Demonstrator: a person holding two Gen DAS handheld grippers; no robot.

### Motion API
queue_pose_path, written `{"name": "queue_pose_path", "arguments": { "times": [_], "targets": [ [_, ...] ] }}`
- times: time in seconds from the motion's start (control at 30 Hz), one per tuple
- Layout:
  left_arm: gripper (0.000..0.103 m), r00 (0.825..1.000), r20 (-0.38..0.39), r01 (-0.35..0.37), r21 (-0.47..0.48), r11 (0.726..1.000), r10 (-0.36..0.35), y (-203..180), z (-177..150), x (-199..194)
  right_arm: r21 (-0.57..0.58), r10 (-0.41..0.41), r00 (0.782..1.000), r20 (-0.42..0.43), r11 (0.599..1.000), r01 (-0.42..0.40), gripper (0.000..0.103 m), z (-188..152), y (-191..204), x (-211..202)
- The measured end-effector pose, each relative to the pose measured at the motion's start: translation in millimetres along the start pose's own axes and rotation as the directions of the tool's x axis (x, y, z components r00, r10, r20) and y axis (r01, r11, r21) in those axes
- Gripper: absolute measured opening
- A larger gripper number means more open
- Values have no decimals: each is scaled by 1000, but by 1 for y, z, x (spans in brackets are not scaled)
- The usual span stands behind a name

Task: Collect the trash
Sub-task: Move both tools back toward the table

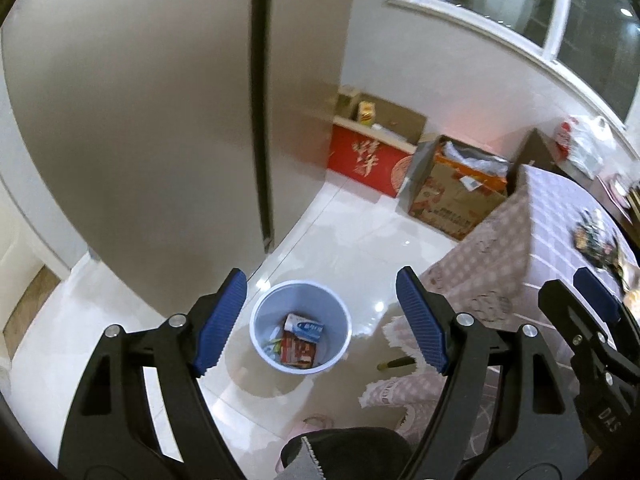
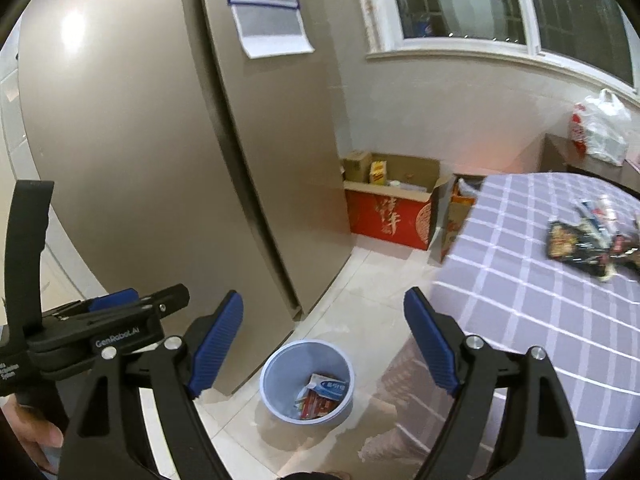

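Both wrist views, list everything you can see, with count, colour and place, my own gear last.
Waste bin: one, pale blue, on the floor beside the fridge, wrappers inside.
Fridge: one, beige-grey, two doors, left of the bin.
Table: one, purple checked cloth, right side.
Snack wrappers: a pile, dark and mixed, on the table.
Cardboard boxes: one red, one brown, against the wall under the window.
Plastic bag: one, white and red, on a cabinet far right.
Left claw: open, empty, above the bin.
Right claw: open, empty, above the bin.
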State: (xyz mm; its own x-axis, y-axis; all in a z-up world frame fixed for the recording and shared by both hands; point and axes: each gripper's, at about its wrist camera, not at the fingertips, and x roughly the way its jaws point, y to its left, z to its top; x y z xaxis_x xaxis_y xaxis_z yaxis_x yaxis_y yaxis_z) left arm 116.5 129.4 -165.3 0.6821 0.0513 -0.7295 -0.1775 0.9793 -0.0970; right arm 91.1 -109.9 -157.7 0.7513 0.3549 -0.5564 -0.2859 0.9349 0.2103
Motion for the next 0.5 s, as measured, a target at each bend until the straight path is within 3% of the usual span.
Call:
{"name": "queue_pose_path", "arguments": {
  "times": [0.27, 0.5],
  "targets": [
    [79, 993, 34, 111, 86, 990, -114, -78, -5, -32, 75, -103, 993, 54, 992, 99, 85, -5, -61, -59],
    [79, 983, 14, 179, 198, 964, -186, -157, -19, -45, 202, -230, 971, 69, 956, 212, 87, -21, -137, -104]
  ]
}}
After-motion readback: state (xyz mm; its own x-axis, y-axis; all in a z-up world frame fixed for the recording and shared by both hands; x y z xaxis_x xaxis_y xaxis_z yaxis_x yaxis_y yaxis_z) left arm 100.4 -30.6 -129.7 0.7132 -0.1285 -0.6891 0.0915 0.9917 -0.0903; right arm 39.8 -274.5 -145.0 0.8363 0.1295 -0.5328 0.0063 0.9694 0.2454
